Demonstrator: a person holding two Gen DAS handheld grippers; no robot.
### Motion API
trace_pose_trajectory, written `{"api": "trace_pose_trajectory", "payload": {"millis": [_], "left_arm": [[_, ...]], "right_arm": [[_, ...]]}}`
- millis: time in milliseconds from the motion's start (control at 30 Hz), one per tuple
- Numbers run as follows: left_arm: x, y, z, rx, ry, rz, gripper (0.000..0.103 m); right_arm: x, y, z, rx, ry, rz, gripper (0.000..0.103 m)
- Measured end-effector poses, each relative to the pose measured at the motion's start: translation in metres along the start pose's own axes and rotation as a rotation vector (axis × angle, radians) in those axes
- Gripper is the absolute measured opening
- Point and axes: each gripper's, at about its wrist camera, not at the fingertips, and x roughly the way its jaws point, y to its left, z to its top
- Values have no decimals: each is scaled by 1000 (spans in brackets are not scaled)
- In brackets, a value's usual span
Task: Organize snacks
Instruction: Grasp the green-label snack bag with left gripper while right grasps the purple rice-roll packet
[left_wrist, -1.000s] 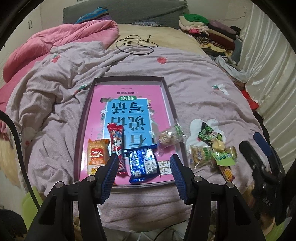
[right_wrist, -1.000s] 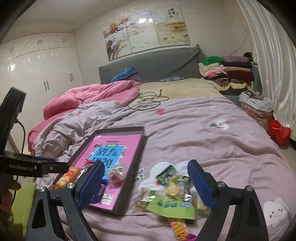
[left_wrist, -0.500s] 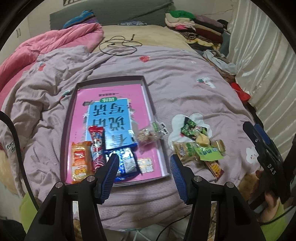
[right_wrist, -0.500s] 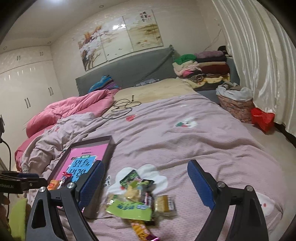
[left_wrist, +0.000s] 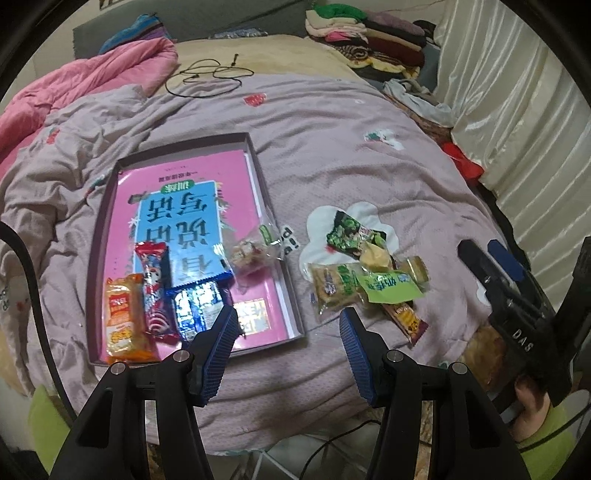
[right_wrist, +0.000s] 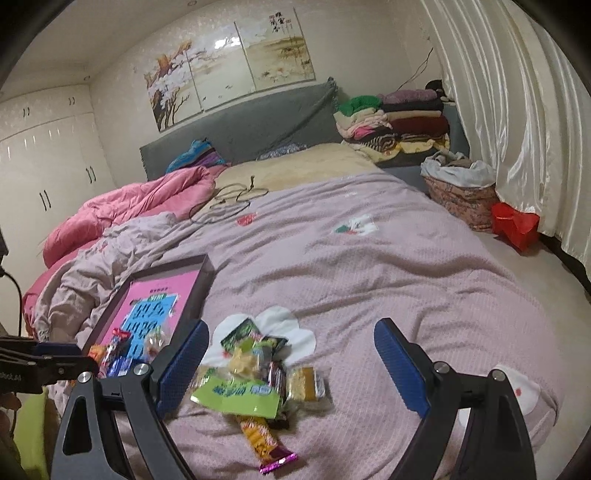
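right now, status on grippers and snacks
Left gripper and right gripper open, empty. Four snacks in tray, loose pile on bedspread. Nothing blocking.

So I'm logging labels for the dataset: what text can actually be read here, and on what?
"DAS": white letters on the right tool's body.
"看图说话写话" and "训练": upside down on the pink book in the tray.
Ending in "oot.AI": on the left tool's side, cut off by the frame edge.
Green packet: blue characters, blurred.
Other snack wrappers: print too small to read.
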Motion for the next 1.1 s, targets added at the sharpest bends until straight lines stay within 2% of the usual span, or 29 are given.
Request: {"api": "trace_pose_trajectory", "payload": {"millis": [333, 667, 867, 933, 1100], "left_arm": [[11, -6, 1, 4, 40, -26, 59], [31, -25, 23, 27, 79, -72, 59], [59, -36, 37, 25, 139, -120, 59], [71, -40, 41, 25, 165, -138, 59], [96, -51, 47, 36, 209, -173, 59]], "right_arm": [[5, 16, -23, -67, 106, 22, 91], [22, 28, -42, -114, 221, 83, 90], [41, 29, -53, -124, 315, 101, 72], [47, 31, -57, -133, 348, 103, 62], [59, 39, -64, -177, 401, 123, 46]]}}
